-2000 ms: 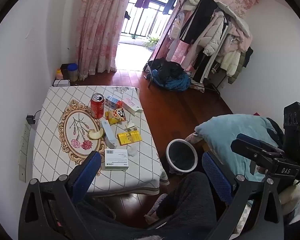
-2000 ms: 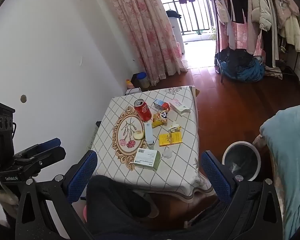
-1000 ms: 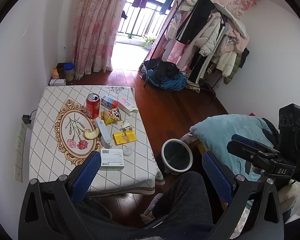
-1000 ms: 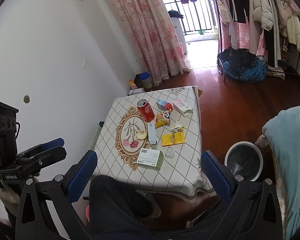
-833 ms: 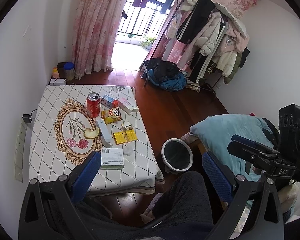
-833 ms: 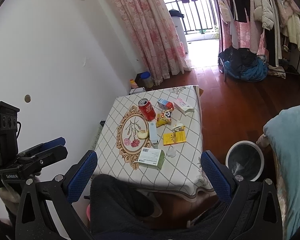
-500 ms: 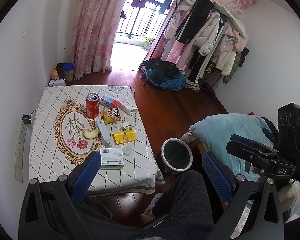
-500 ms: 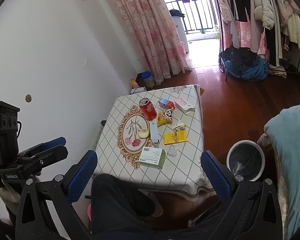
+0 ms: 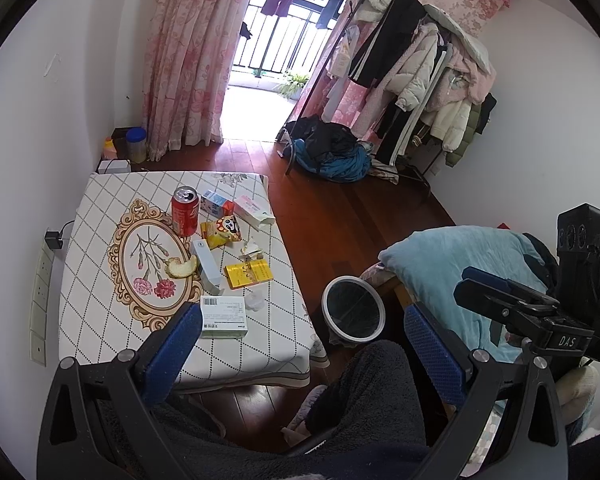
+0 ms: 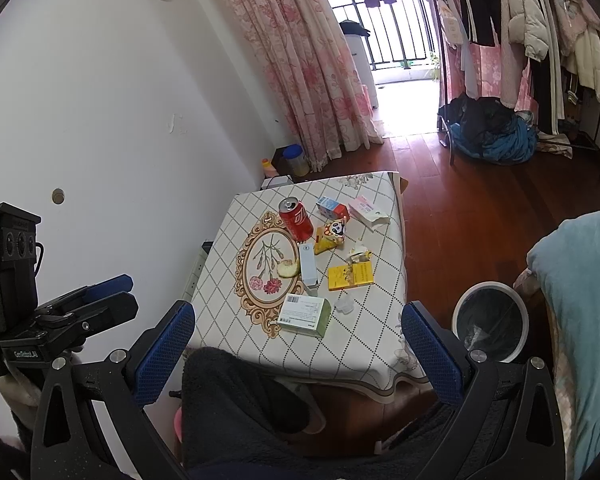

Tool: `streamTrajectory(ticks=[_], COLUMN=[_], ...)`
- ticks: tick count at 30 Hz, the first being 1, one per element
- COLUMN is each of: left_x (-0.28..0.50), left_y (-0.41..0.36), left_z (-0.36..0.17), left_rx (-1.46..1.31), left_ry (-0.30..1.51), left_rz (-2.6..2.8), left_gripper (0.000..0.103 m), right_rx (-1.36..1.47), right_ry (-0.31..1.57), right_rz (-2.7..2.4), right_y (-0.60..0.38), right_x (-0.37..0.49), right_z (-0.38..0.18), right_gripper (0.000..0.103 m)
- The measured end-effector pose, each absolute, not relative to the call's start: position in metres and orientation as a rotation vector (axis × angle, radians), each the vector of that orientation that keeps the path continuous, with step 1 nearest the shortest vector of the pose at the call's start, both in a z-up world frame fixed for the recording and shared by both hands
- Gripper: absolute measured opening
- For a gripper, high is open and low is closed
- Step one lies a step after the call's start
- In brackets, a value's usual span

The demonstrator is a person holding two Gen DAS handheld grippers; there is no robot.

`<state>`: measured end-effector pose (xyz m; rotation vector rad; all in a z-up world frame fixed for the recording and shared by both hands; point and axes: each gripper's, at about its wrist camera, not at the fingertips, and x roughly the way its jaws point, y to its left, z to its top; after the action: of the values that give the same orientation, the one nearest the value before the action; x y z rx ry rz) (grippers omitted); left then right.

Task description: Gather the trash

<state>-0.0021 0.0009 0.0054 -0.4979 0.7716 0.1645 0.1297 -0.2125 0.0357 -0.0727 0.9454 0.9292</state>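
Both views had drifted back a little from two seconds before, so the worktop (image 9: 100, 312) sat slightly smaller and farther off; nothing on it had shifted.

At its left lay only the printed floral oval, with an apple piece (image 9: 182, 267) on the oval's right edge. Next stood a red can (image 9: 185, 216) upright, and beside it a narrow white box (image 9: 207, 266) lying flat. Nearer the front edge lay a white-and-green box (image 9: 223, 317), label up. Further right were a snack bag (image 9: 223, 232), a small blue carton (image 9: 215, 203), a pink-and-white carton (image 9: 254, 210), a yellow pack (image 9: 248, 275) and crumpled scraps. The trash looked bunched toward the right edge, probably because the bin (image 9: 354, 310) stood on the floor just off that side, open-topped and lined, a short carry away.

Left tongs (image 9: 300, 350) were held high and back over the person's lap, angled down, spread wide with nothing between them. Right tongs (image 10: 300, 344) were posed the same way, also wide apart and empty, level with the left pair. Collection did not seem to have begun; the white-and-green box was nearest to both.
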Motion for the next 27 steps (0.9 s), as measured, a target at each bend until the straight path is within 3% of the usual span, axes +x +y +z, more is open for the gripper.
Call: streamTrajectory(ticks=[27], left_x=[-0.0027], left_y=[-0.0012], left_z=[0.0063], left_rx=[-0.485], left_ry=[0.771], left_rz=[0.168], left_gripper=[0.103], right_rx=[-0.072], right_ry=[0.951], right_rz=[0.945], right_y=[-0.2107], right_x=[0.1276], right_z=[0.0398], right_gripper=[0.103])
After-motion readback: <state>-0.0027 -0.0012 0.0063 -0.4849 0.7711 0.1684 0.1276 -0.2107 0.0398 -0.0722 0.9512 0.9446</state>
